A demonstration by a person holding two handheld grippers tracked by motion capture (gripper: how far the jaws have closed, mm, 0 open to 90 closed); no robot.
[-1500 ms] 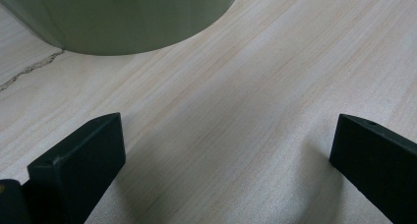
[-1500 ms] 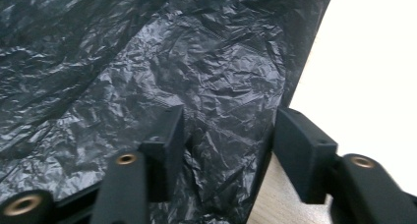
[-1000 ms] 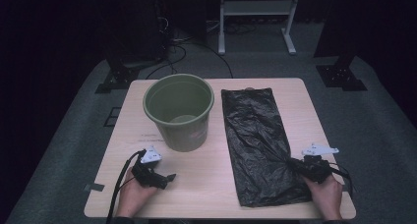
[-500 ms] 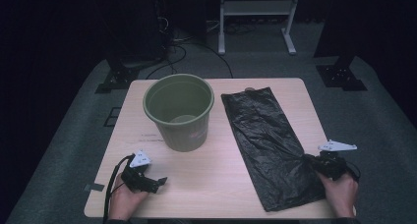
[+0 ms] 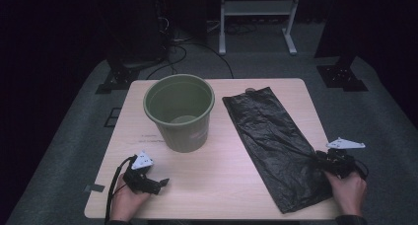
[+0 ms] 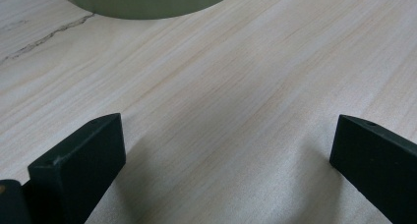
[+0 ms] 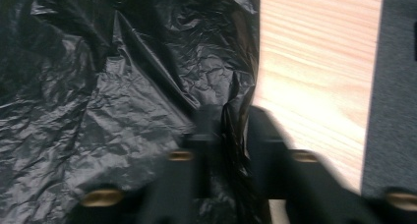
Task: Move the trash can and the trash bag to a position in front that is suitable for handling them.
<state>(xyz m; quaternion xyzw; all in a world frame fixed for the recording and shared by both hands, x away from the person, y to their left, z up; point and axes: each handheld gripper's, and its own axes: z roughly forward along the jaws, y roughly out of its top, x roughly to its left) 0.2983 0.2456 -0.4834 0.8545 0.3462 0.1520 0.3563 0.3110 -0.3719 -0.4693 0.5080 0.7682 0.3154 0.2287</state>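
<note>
A black plastic bag lies flat on the right half of the wooden table, slanting toward the near right corner. My right gripper is shut on the bag's right edge near that corner; in the right gripper view a fold of the bag is pinched between the two jaws of the right gripper. A green bucket stands upright and empty at the table's middle left. My left gripper rests open near the front left, with bare wood between its jaws and the bucket's base ahead.
The table's right edge and the grey carpet lie just beside the right gripper. A white-legged stand and dark equipment bases with cables stand on the floor behind the table.
My right gripper has pulled the bag's near end rightward toward the table's edge, turning the bag to a slant. The left gripper has drawn back slightly toward the front edge.
</note>
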